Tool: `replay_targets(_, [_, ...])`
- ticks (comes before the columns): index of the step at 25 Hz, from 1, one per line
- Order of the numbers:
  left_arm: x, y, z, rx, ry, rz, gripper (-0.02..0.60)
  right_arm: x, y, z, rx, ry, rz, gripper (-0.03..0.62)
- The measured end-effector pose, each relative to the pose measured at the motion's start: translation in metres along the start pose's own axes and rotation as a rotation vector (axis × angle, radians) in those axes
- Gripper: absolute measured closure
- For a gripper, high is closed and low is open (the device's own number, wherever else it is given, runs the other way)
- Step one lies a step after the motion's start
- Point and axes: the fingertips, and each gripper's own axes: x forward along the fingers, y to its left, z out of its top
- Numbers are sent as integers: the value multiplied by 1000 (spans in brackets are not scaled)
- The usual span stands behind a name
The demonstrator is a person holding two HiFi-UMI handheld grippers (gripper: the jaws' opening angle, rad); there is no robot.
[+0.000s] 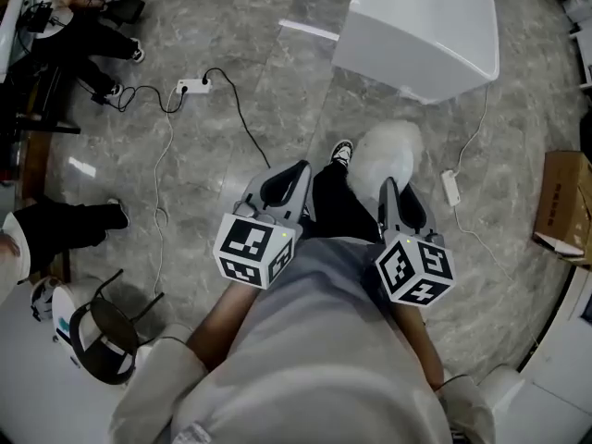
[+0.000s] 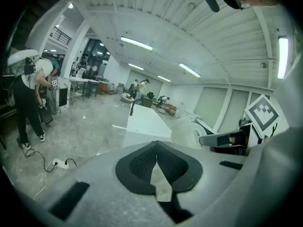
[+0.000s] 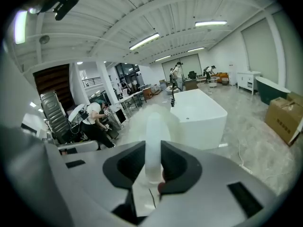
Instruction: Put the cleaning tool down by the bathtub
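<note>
The cleaning tool (image 1: 387, 158) is a white fluffy duster on a pale handle (image 3: 153, 143). My right gripper (image 1: 396, 195) is shut on that handle, and the fluffy head sticks out ahead of the jaws, above the floor. In the right gripper view the pads (image 3: 176, 163) press the handle from both sides. The white bathtub (image 1: 421, 28) stands on the floor ahead and shows in both gripper views (image 3: 201, 115) (image 2: 144, 122). My left gripper (image 1: 292, 179) hangs beside the right one, shut, its pads (image 2: 142, 163) meeting with nothing between them.
A power strip (image 1: 194, 86) with a black cable lies on the grey stone floor at the left. A white adapter (image 1: 450, 188) and cord lie right of the duster. A cardboard box (image 1: 564, 206) sits at the right edge. A person (image 2: 28, 93) stands at the far left.
</note>
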Motion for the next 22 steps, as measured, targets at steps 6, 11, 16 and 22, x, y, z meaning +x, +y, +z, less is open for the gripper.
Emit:
replay_targets(6, [33,20,21,6,8,42,574,46,-21,26,39,-12,16,509])
replay_targets(11, [63,39,46,1,27,52,574,85,-32,52,71,1,17,508])
replay_targets(16, [109,55,69,-17,43,63,574,128,-56,82,92,9,9,508])
replay_targets(22, [168,64,90,-17,84,59,574,174,-84,115,110,46,7,508])
